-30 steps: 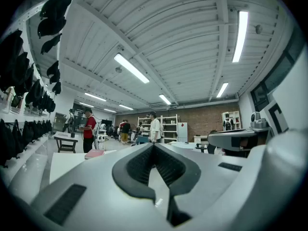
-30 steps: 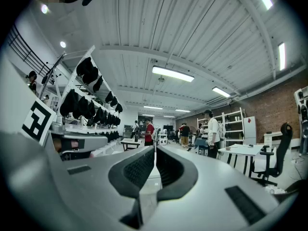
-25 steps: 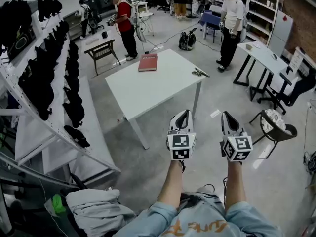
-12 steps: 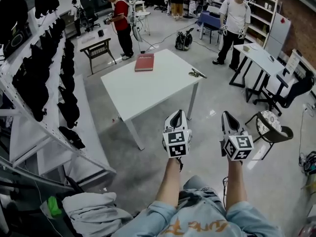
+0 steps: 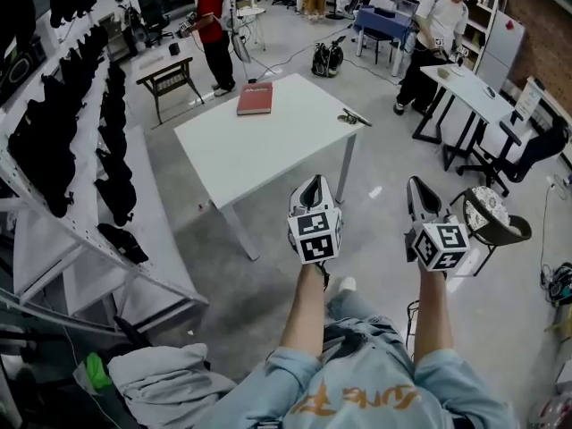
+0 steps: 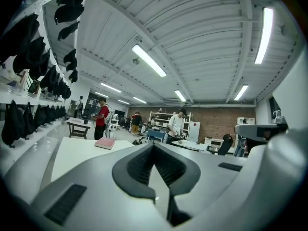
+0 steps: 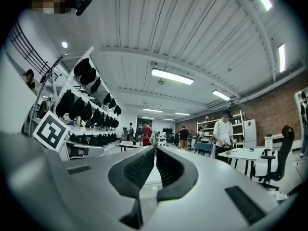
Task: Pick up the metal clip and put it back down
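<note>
The metal clip (image 5: 356, 117) lay flat on the white table (image 5: 268, 155), close to that table's right-hand edge, in the upper middle of the head view. Nothing touched it. A red book (image 5: 255, 98) sat on the same table, well apart from the clip, toward the top left corner of the tabletop.

Both grippers were in the lower half of the frame, over bare floor and short of the table. The left gripper (image 5: 312, 184) was just below the table's near corner; the right gripper (image 5: 417, 189) was further right, below the clip and well apart from it. Each pointed roughly level toward the table. In each gripper's own view the two dark pads met at the tips, with nothing between them, so both pairs of jaws were together and empty.

To the left of the frame ran a shelving rack (image 5: 63, 150) hung with dark items. At the upper right a person in a white shirt (image 5: 438, 25) stood by a second table.

By my reading the pick-up had not begun and this was the approach. The next move would call for closing the gap to the table, parting one pair of jaws, probably the right, and bringing them down around the thin, low clip near the edge.
</note>
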Demonstrator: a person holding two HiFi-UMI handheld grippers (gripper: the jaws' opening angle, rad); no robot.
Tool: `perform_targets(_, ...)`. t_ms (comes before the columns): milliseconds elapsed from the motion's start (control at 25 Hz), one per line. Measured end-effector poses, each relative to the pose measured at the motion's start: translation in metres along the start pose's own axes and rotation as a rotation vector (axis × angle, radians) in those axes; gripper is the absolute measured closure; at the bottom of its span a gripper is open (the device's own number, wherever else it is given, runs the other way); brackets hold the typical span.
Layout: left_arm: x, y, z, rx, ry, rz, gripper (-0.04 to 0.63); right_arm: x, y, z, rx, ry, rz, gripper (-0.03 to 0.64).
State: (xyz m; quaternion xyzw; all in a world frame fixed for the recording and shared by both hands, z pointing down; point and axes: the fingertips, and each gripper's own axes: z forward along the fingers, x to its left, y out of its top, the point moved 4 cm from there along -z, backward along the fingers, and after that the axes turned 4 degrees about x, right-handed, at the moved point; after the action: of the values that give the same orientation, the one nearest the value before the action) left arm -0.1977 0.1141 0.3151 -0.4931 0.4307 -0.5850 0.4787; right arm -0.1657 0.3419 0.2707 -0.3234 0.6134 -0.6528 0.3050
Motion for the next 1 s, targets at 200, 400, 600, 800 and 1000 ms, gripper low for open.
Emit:
perform_targets(200,0.001,0.007,0.016,0.003,-0.001,0.01,0.588,-0.009,0.011,0.014,-0.043,0.02,0.008,0.584)
perform_targets(400,-0.016,0.011,0.034,-0.037,-0.048,0.023,0.588,-0.026,0.007,0.023,-0.067,0.042,0.002,0.584)
perform_targets(600,-0.027,0.019,0.088,-0.029,-0.07,0.051,0.587,-0.073,0.002,0.058,-0.076,0.0,0.047,0.584)
perform_targets(800,-0.042,0.004,0.15,-0.007,-0.089,0.061,0.588,-0.125,-0.023,0.1,-0.049,-0.028,0.1,0.584)
perform_targets(1000,-0.038,-0.025,0.218,0.063,-0.076,0.016,0.586,-0.154,-0.065,0.159,0.035,-0.005,0.122,0.584)
